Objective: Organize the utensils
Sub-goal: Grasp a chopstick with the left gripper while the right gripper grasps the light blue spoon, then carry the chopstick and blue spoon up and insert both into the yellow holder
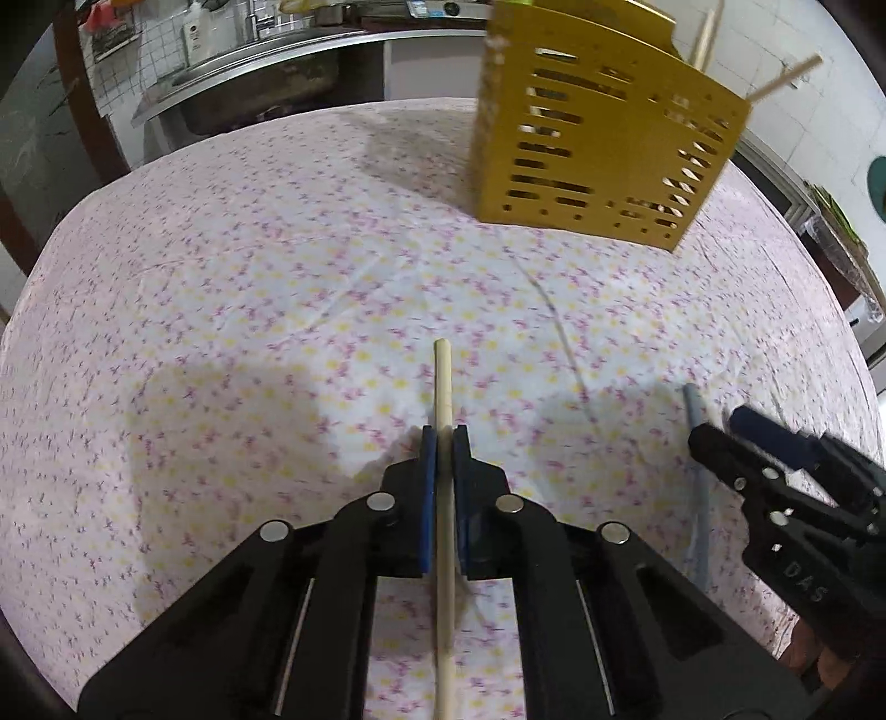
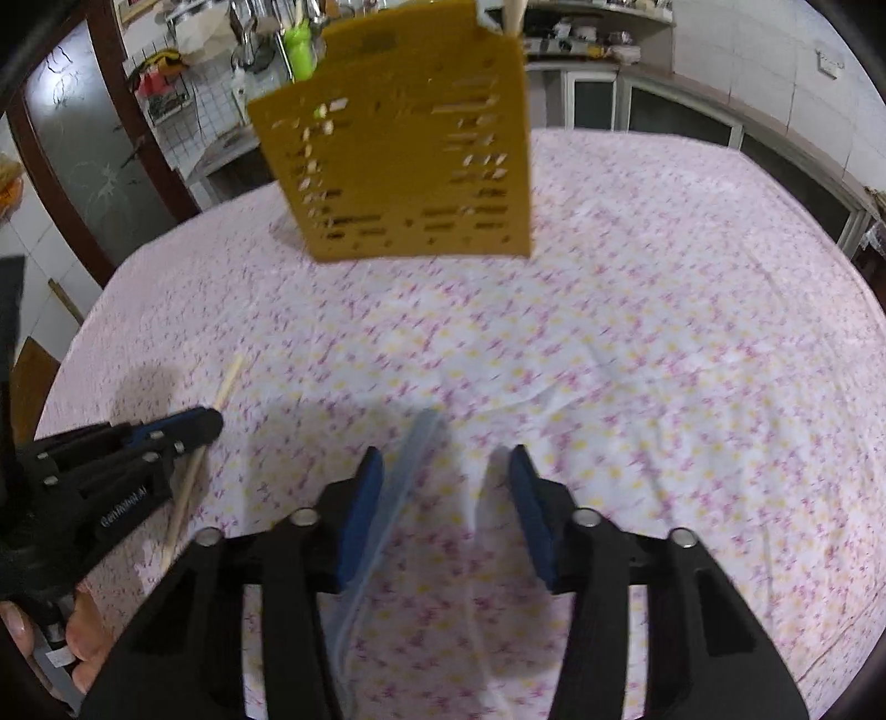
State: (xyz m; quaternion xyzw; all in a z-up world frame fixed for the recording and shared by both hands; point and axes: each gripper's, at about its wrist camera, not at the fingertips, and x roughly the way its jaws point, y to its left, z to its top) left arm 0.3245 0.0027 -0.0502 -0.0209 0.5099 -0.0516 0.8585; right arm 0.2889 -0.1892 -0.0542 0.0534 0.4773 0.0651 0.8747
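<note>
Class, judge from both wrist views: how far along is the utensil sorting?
Done: some wooden sticks already stand in the yellow holder. In hand: the left gripper is shut on a wooden chopstick. The right gripper is open, a grey chopstick lying on the tablecloth by its left finger. Left: both chopsticks must go into the holder.

1. The wooden chopstick (image 1: 444,399) is pale and round, and it points toward 12 o'clock.
2. The grey chopstick (image 2: 407,459) lies flat on the cloth, tilted toward 1 o'clock.
3. The yellow holder (image 1: 598,144) stands upright at 1 o'clock, with wooden sticks (image 1: 706,36) inside.
</note>
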